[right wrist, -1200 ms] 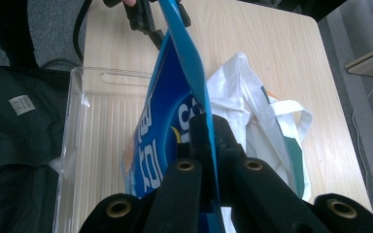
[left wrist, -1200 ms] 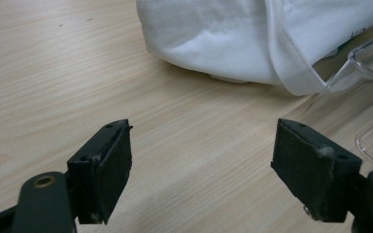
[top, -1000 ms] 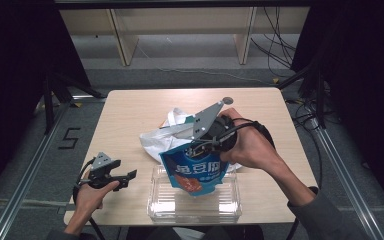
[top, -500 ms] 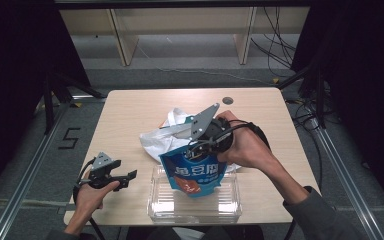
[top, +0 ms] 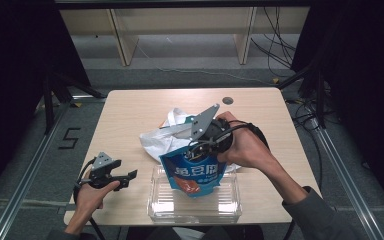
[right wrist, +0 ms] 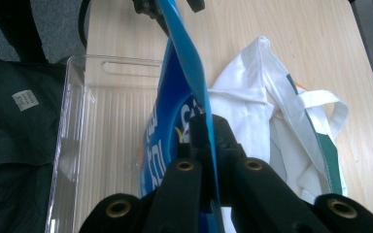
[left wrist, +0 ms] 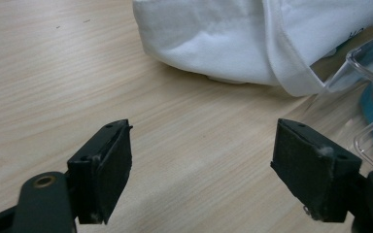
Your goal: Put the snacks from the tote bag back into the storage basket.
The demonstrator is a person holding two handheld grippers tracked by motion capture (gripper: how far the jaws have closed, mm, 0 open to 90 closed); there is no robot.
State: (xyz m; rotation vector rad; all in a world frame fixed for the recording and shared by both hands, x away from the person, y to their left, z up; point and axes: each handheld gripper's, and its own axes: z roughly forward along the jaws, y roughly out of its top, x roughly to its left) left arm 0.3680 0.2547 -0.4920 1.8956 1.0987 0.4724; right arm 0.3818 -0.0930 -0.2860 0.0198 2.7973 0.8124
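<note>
Lowered slightly toward the clear bin point(top: 195, 210), the blue pouch point(top: 195, 172) is pinched at its top edge by the right tongs point(top: 206, 145) (left tongs point(top: 125, 176) idle, agape); the thin hold could slip.

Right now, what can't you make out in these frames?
- Contents of the white bag: high view, its own folded cloth covers them.
- Blue pouch lower end: high view, whether it touches the clear bin floor is unreadable.
- Pouch print: right gripper view, seen edge-on, clamped by the right gripper.
- Clear bin: left gripper view, cut off by the right edge, beyond the open left gripper.
</note>
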